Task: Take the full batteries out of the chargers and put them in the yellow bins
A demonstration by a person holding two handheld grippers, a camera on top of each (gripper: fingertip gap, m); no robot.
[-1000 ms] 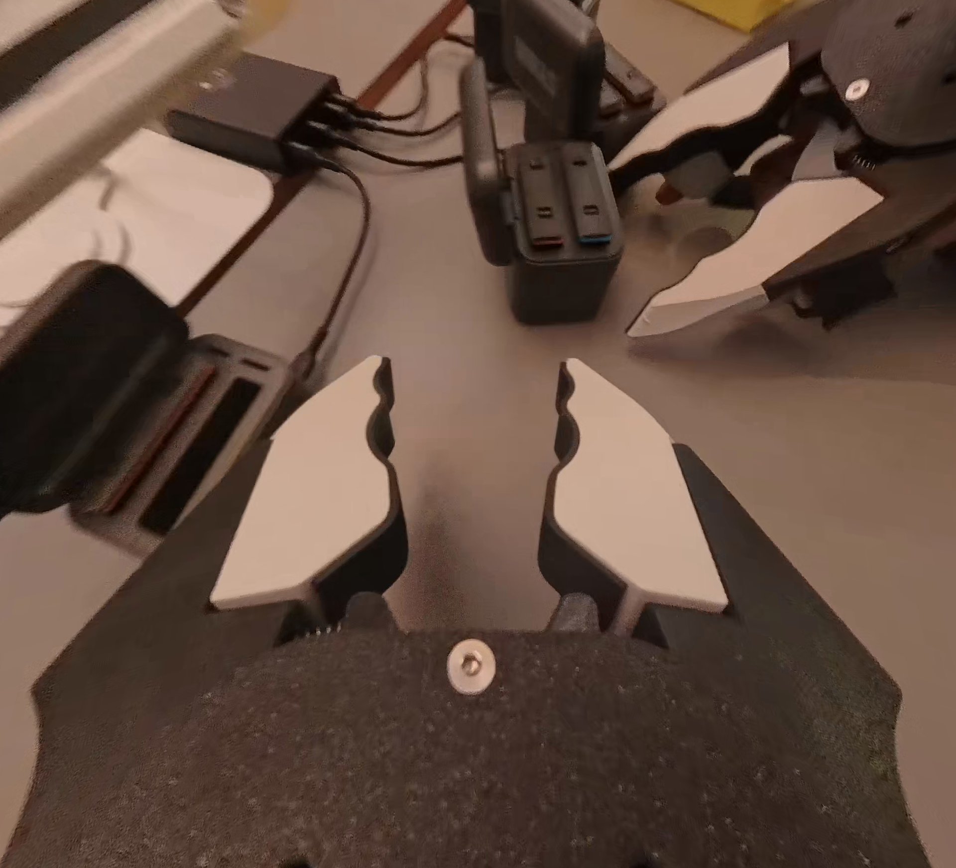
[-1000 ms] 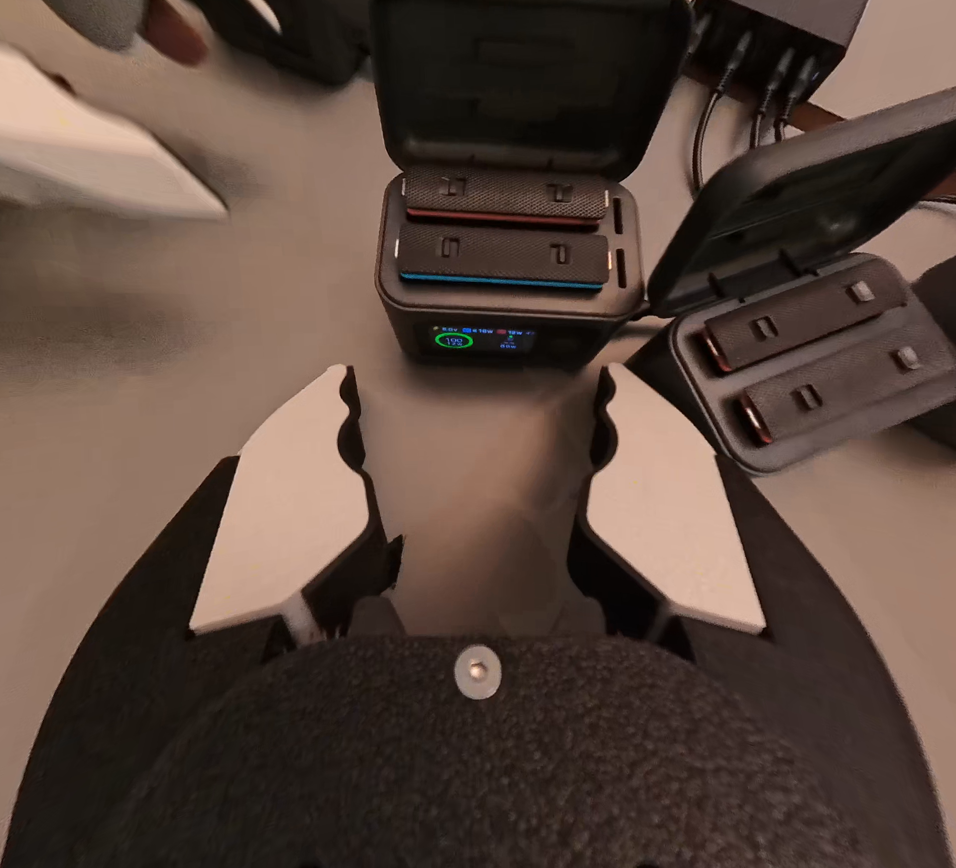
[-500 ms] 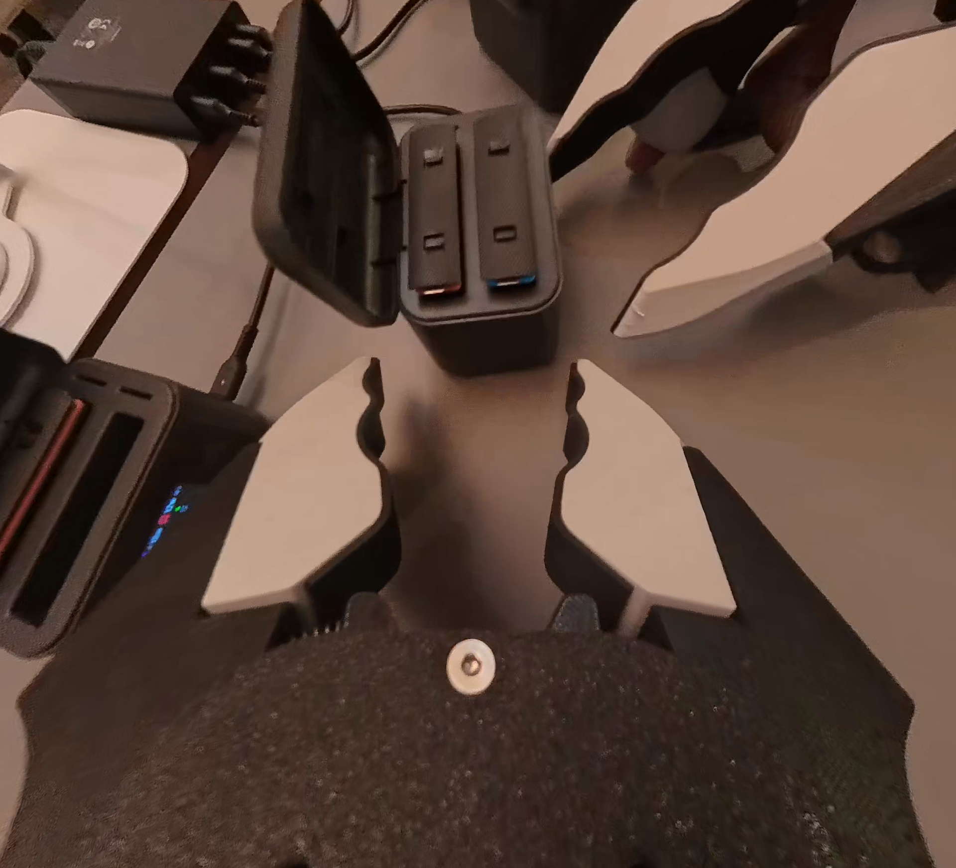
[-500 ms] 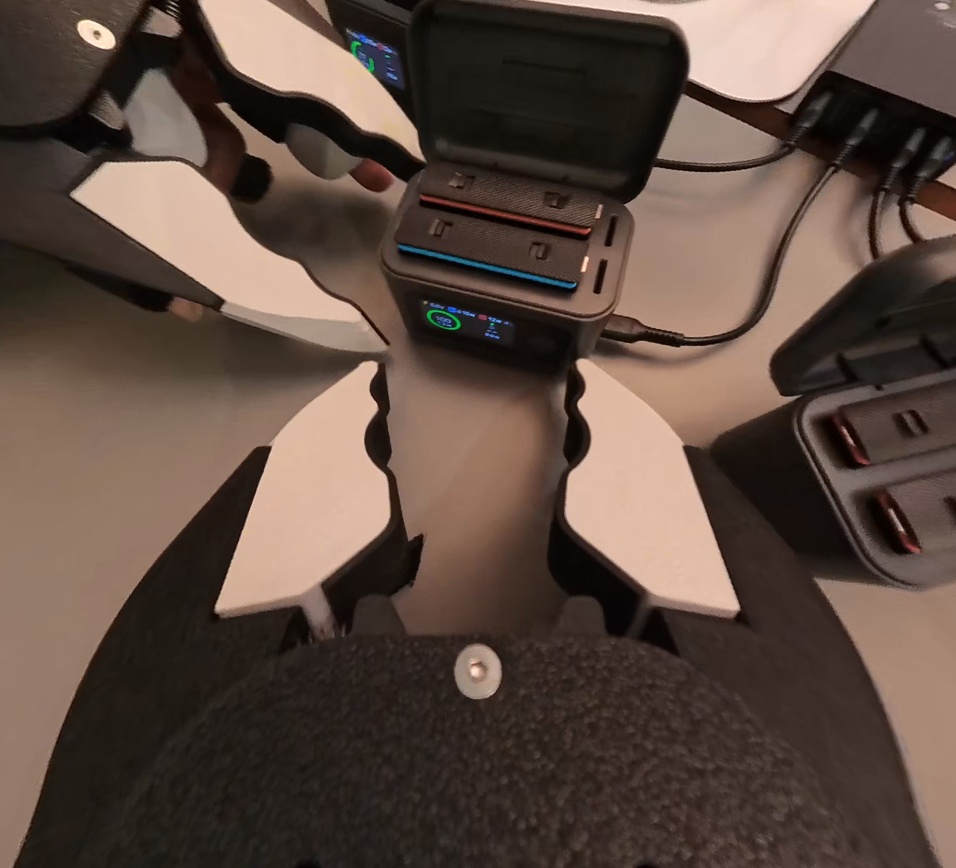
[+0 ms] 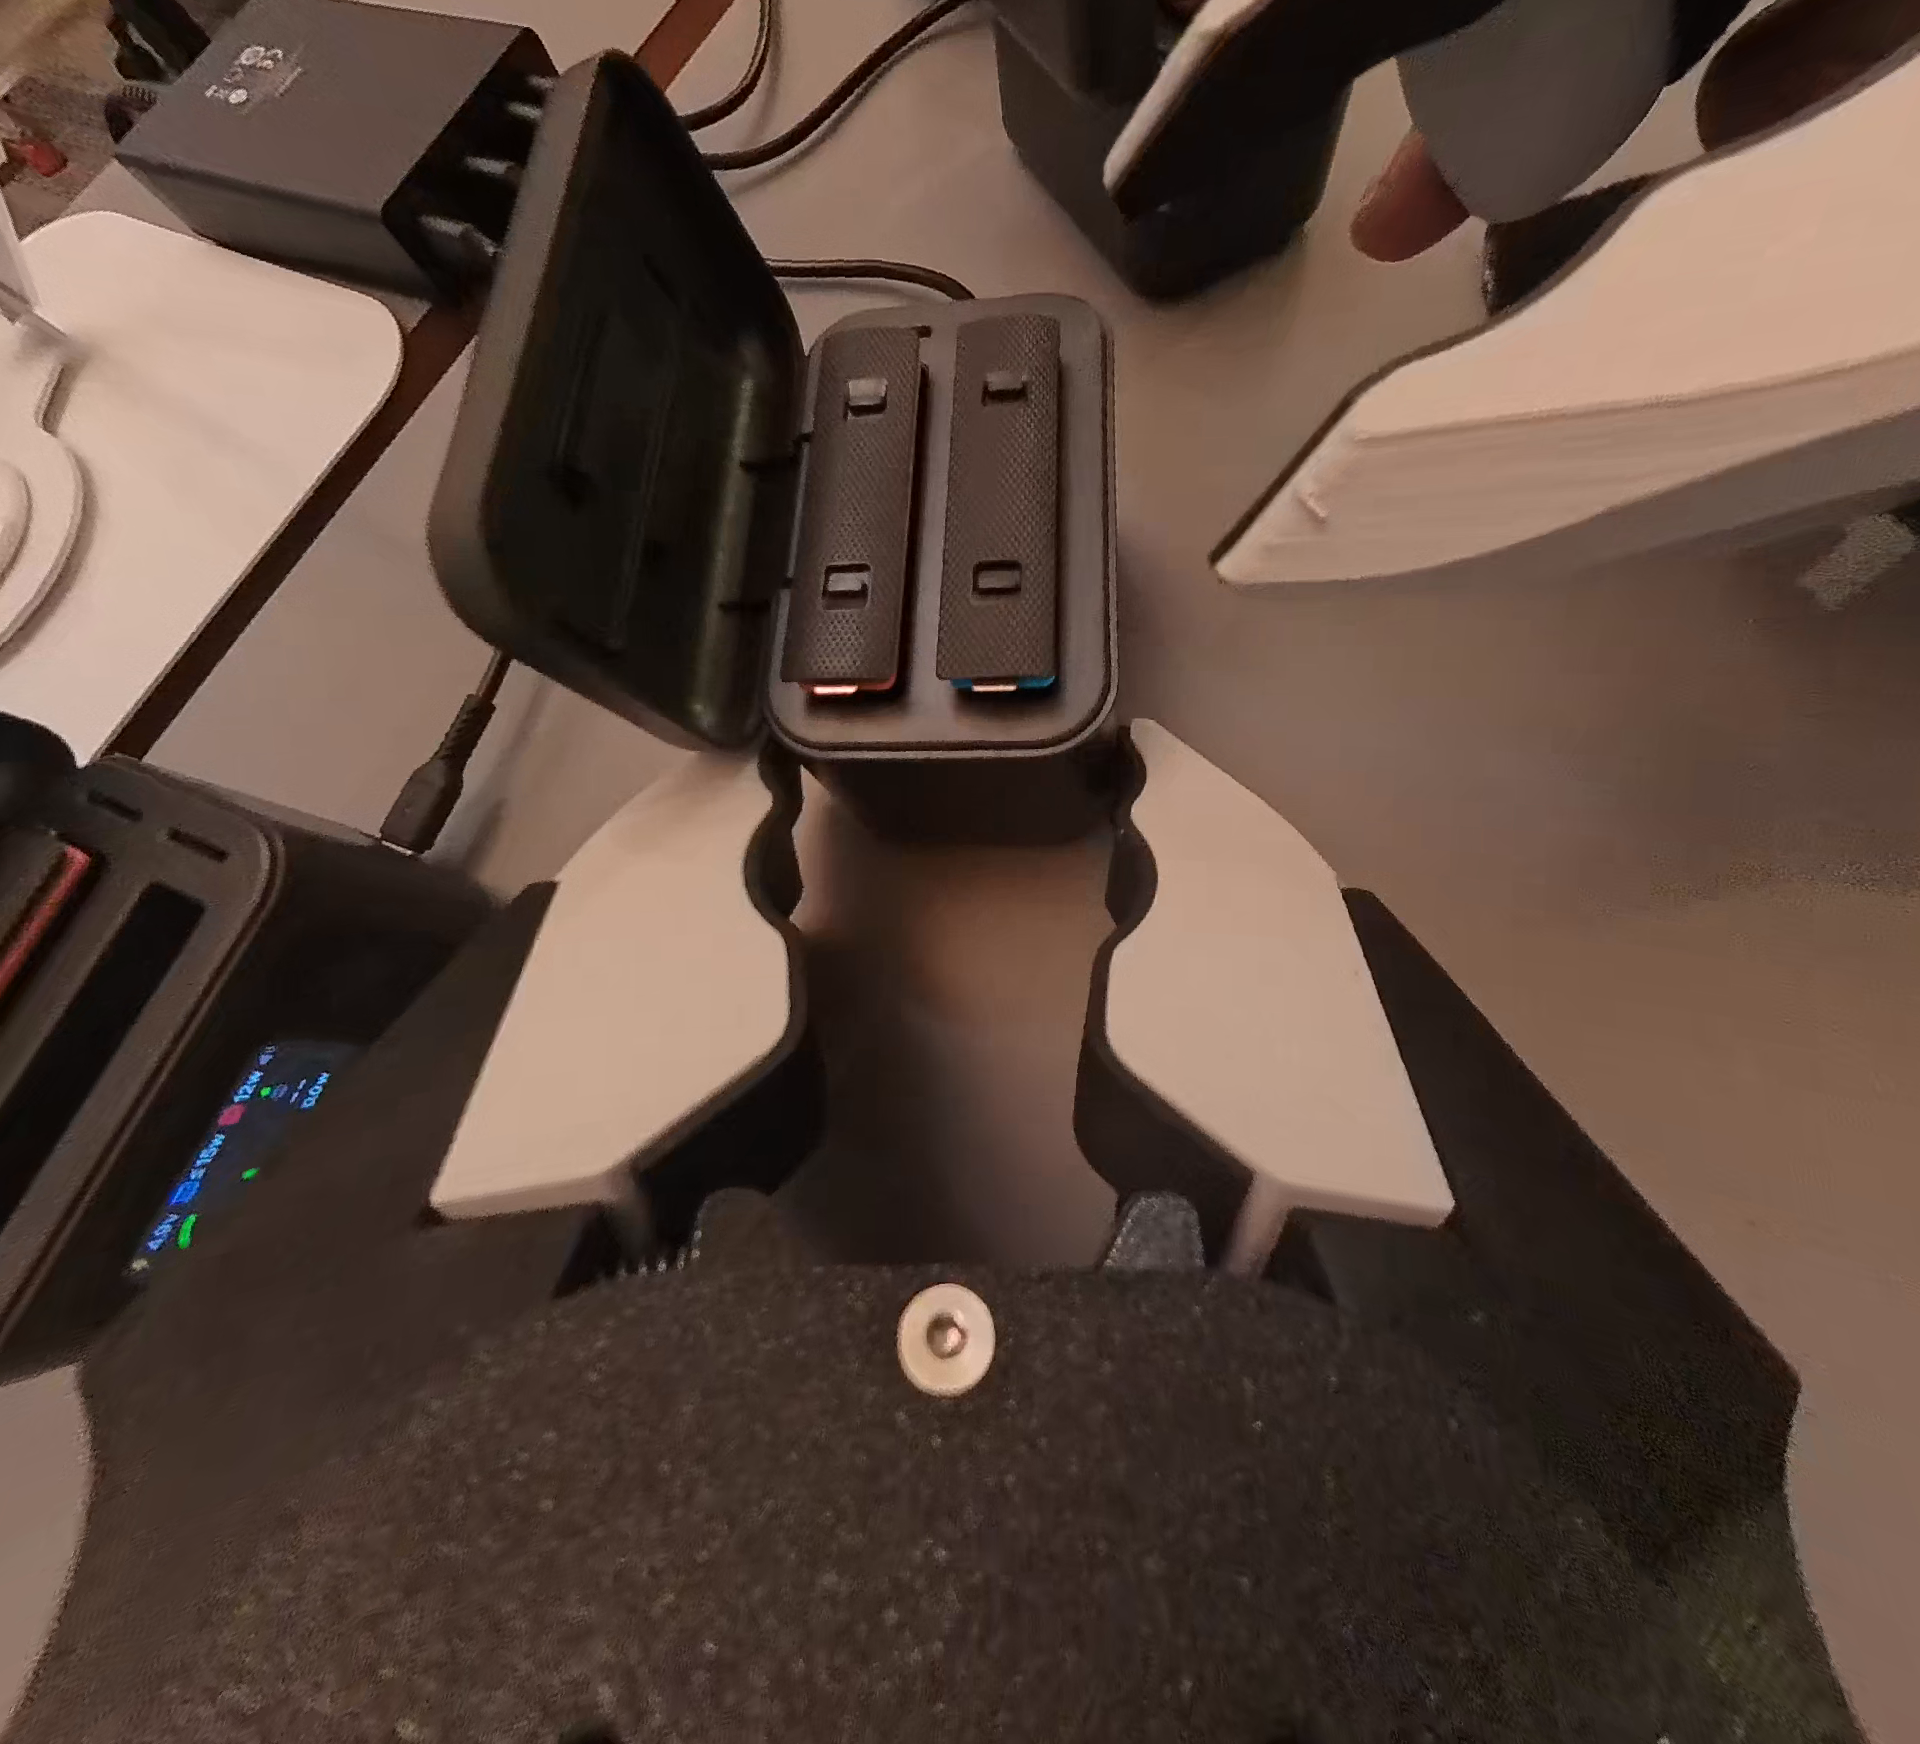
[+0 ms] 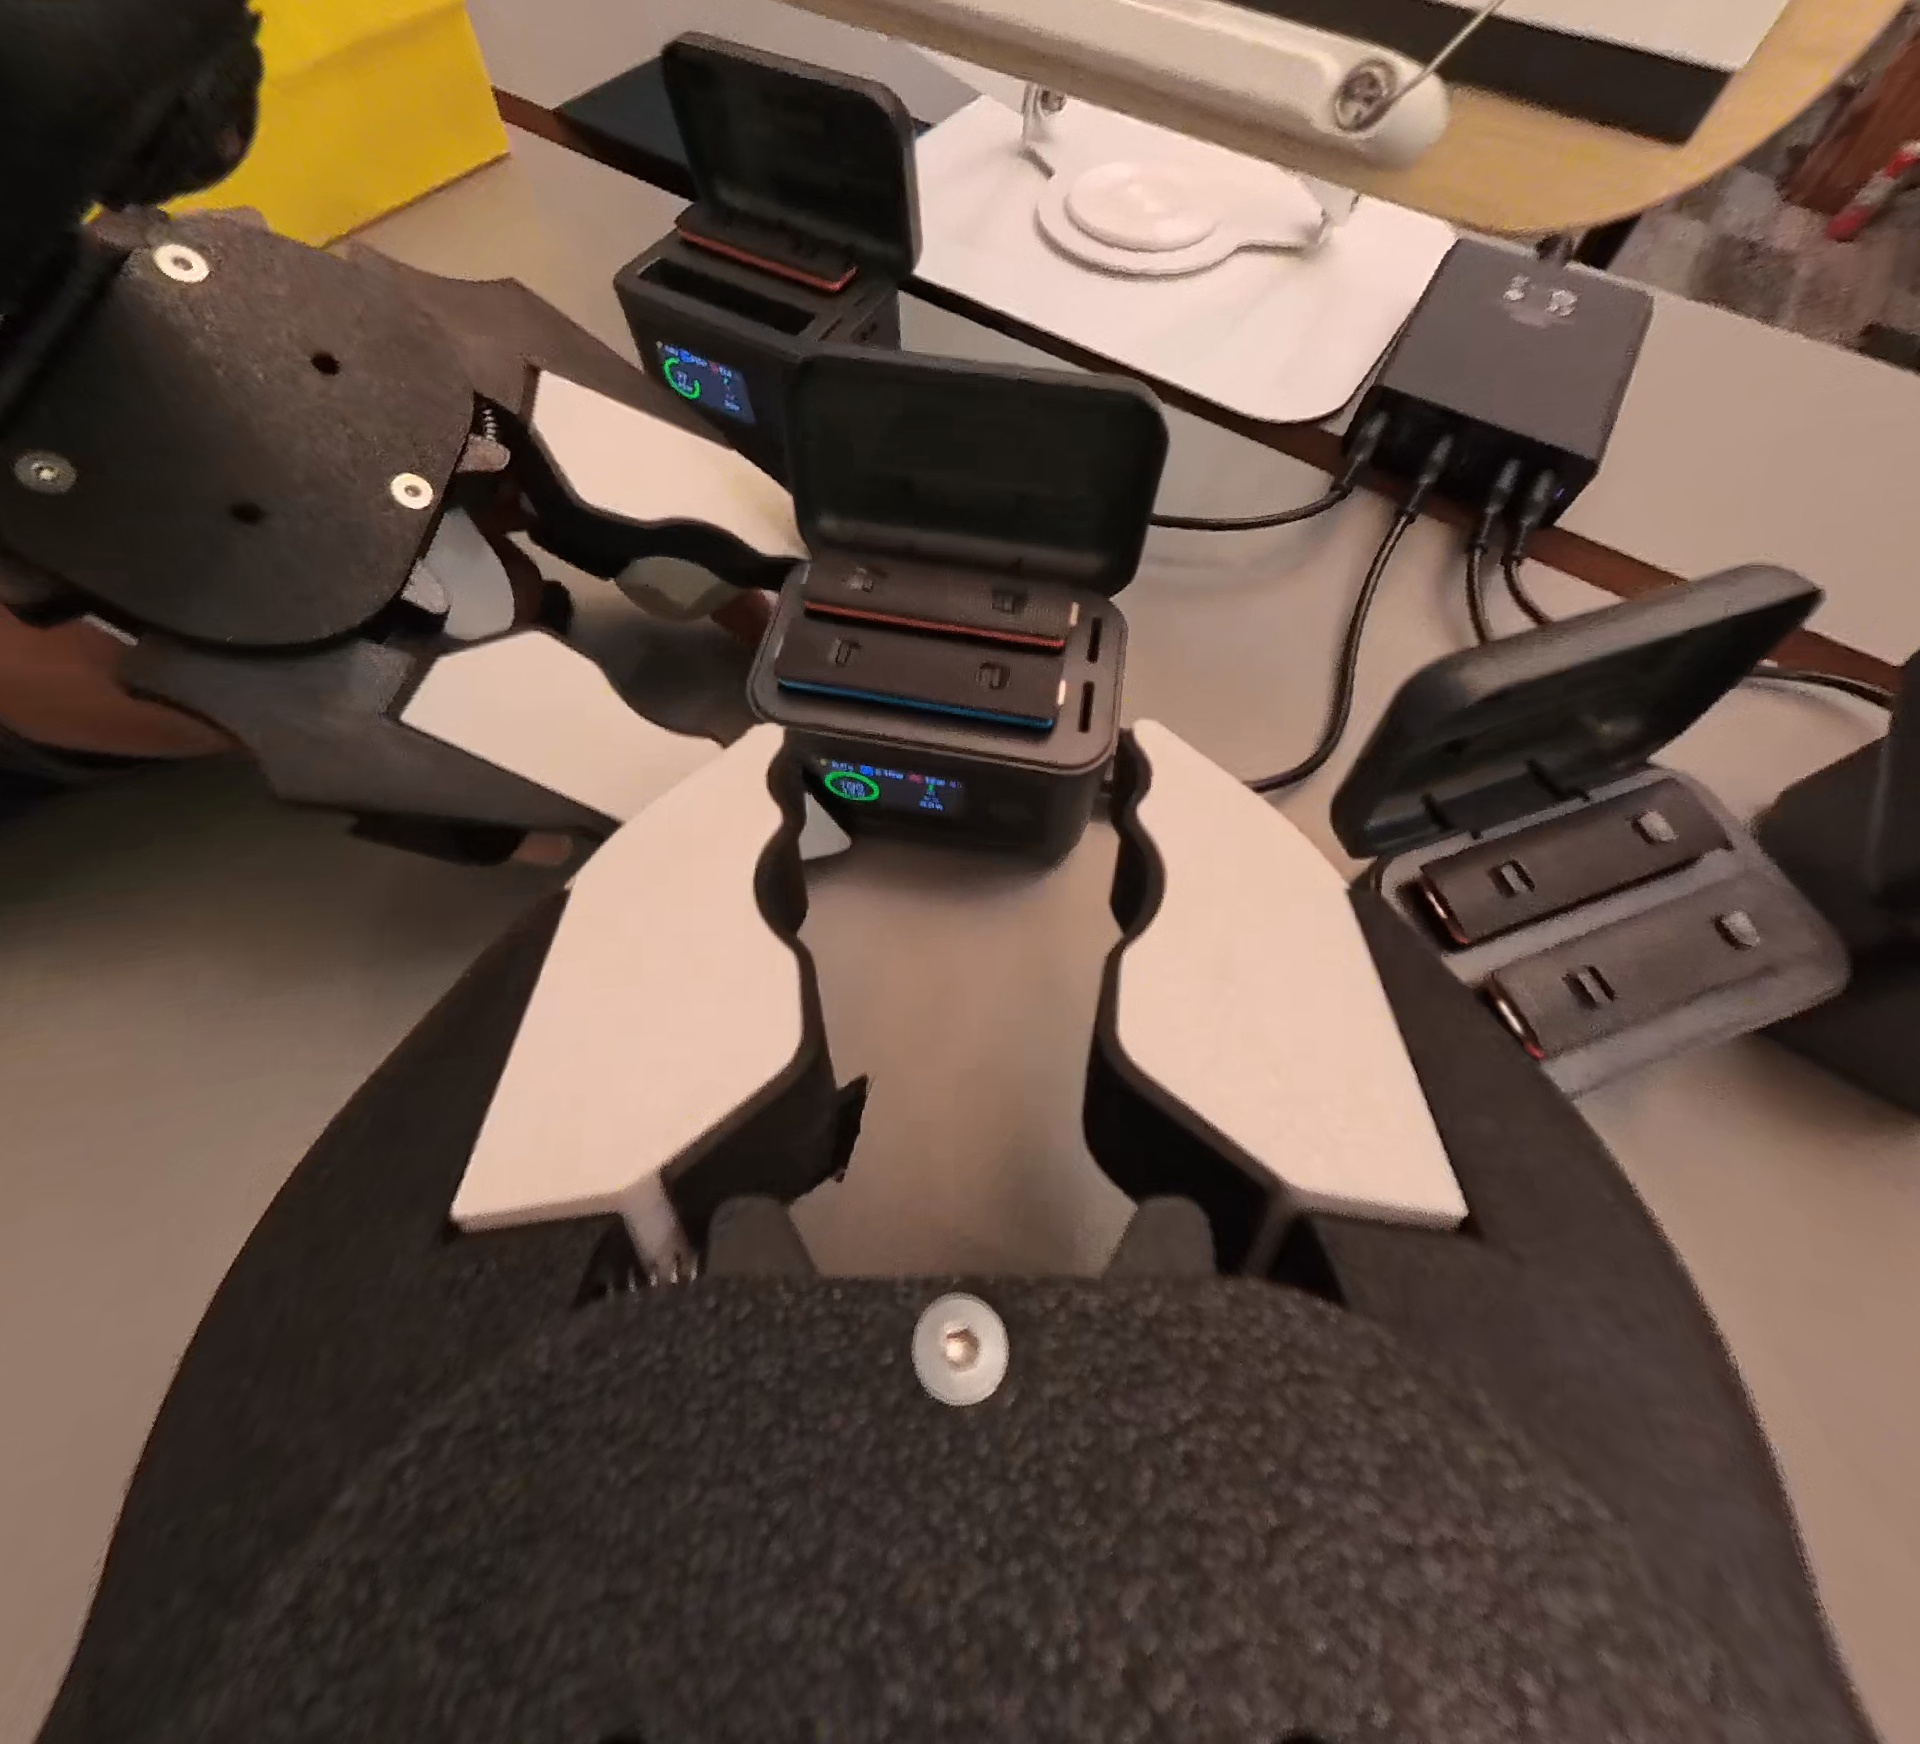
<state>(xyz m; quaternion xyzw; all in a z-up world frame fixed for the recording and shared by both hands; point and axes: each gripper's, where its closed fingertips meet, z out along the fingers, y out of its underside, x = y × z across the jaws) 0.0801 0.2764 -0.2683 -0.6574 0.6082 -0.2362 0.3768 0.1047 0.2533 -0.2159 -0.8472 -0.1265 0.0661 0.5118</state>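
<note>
At far left in the right wrist view, a yellow bin (image 6: 353,21) is seen on the grey worktop (image 6: 208,1019). The left claw (image 5: 951,749) is held with fingers apart, its tips flanking the near end of the middle charger (image 5: 951,541). Inside that open-lidded charger two batteries are seated, one red-edged (image 5: 852,541), one blue-edged (image 5: 1000,510). The right claw (image 6: 951,749) is likewise spread, its tips at either side of the charger's lit front. At right, another open charger (image 6: 1590,905) is seen holding two batteries.

Matt blk plastic charger (image 5: 940,780); batteries (image 5: 997,499) w/ fine-textured tops (rubbery-looking).
</note>
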